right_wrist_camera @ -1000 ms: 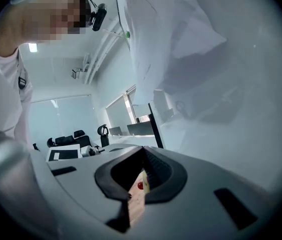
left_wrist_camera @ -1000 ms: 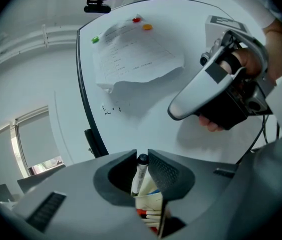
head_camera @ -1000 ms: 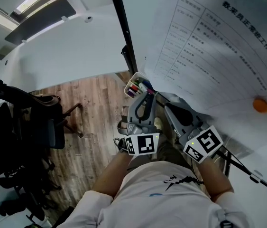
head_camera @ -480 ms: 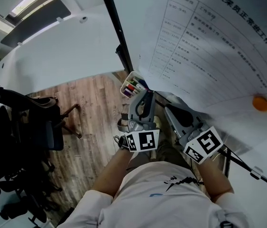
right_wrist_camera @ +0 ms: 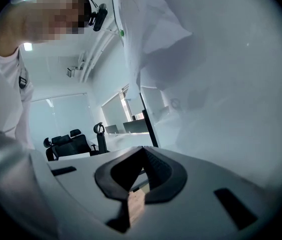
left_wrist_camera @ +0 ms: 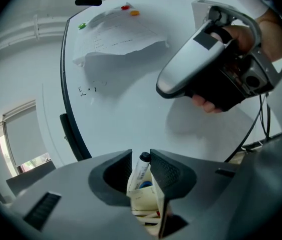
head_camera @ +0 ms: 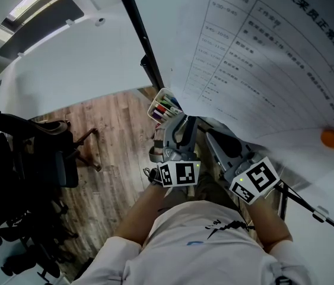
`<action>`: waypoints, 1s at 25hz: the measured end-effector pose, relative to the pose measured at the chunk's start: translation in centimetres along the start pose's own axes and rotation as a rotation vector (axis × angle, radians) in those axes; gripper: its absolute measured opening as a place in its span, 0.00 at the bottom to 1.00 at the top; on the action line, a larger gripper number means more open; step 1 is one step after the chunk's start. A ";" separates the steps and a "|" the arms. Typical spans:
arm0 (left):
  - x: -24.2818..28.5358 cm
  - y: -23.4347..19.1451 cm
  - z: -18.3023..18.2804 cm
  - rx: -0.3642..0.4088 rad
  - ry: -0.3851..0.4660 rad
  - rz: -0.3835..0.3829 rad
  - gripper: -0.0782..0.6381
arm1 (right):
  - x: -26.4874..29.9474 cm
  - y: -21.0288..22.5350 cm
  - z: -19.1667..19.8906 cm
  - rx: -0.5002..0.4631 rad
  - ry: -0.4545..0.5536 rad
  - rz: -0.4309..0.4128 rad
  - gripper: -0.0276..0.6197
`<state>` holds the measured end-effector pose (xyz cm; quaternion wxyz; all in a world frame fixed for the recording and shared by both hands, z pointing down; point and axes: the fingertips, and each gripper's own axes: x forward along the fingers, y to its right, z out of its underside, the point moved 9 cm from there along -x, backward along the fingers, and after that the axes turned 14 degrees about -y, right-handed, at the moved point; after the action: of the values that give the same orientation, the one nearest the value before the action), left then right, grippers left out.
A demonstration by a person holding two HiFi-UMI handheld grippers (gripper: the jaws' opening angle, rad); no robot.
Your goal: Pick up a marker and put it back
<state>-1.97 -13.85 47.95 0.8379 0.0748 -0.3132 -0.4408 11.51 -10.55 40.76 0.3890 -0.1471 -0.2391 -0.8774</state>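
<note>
A small white box (head_camera: 162,104) of coloured markers hangs at the whiteboard's lower edge. My left gripper (head_camera: 181,122) points into it. In the left gripper view a white marker with a black cap (left_wrist_camera: 142,168) stands in the box (left_wrist_camera: 146,200) between the jaws of that gripper (left_wrist_camera: 141,156). The jaws are opening, and a gap shows on the marker's left side. My right gripper (head_camera: 209,135) hangs just to the right, beside the box, with its jaws together on nothing (right_wrist_camera: 143,150). A hand holds it (left_wrist_camera: 206,59).
The whiteboard (head_camera: 261,117) carries a large printed sheet (head_camera: 273,52) and an orange magnet (head_camera: 331,138). A black frame post (head_camera: 138,37) runs down to the box. Black office chairs (head_camera: 18,159) stand on the wooden floor (head_camera: 113,135) at the left.
The left gripper has edged slightly closer to the marker box and its jaws look a little wider apart. The right gripper has stayed where it was.
</note>
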 end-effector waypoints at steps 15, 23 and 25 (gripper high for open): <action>-2.1 0.9 0.4 -0.039 0.031 0.135 0.35 | -2.5 -2.1 0.9 -0.003 0.033 0.072 0.06; -8.7 -0.6 -1.3 -0.146 0.080 0.144 0.34 | -3.0 -5.6 0.4 -0.045 0.066 0.061 0.06; -10.2 -1.3 -1.5 -0.178 0.089 0.151 0.34 | -3.0 -6.6 0.3 -0.058 0.074 0.055 0.06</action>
<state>-6.25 -6.80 41.57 0.8851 -0.0044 -0.2401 -0.3987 8.57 -4.69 37.64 0.4171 -0.1321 -0.1951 -0.8778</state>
